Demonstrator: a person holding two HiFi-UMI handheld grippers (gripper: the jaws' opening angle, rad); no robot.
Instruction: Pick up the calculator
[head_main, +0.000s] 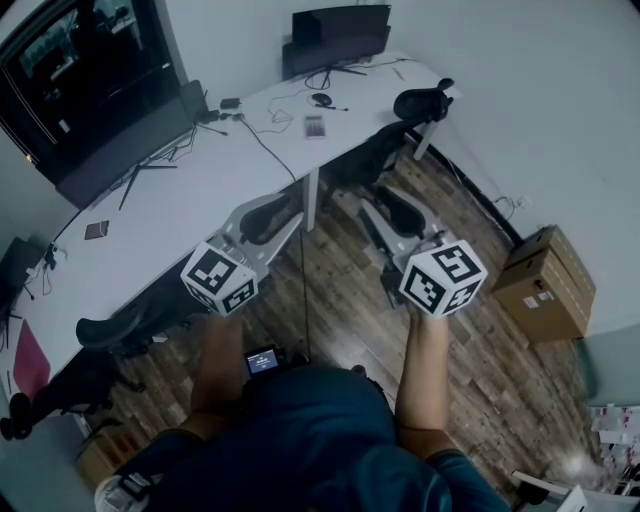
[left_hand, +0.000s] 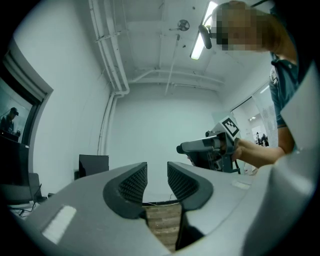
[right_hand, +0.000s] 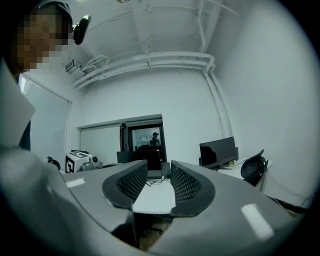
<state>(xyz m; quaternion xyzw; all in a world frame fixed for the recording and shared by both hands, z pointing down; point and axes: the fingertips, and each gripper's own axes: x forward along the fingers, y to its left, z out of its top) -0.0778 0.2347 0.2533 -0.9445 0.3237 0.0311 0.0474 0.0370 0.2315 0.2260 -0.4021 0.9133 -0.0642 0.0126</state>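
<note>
The calculator (head_main: 315, 126), a small grey slab, lies on the long white desk (head_main: 190, 190), toward the desk's far end near some cables. Both grippers hang over the wooden floor well short of it. My left gripper (head_main: 272, 212) (left_hand: 157, 182) is open with a narrow gap and holds nothing; it looks up at a wall and the ceiling. My right gripper (head_main: 388, 212) (right_hand: 159, 182) is open too and empty, and the desk top shows between its jaws. In the left gripper view the right gripper (left_hand: 210, 147) appears held in a hand.
Black office chairs (head_main: 425, 102) (head_main: 110, 335) stand along the desk. A monitor (head_main: 340, 35) sits at the far end and another (head_main: 120, 160) on the left. A small dark object (head_main: 97, 230) lies on the desk. A cardboard box (head_main: 545, 285) stands right.
</note>
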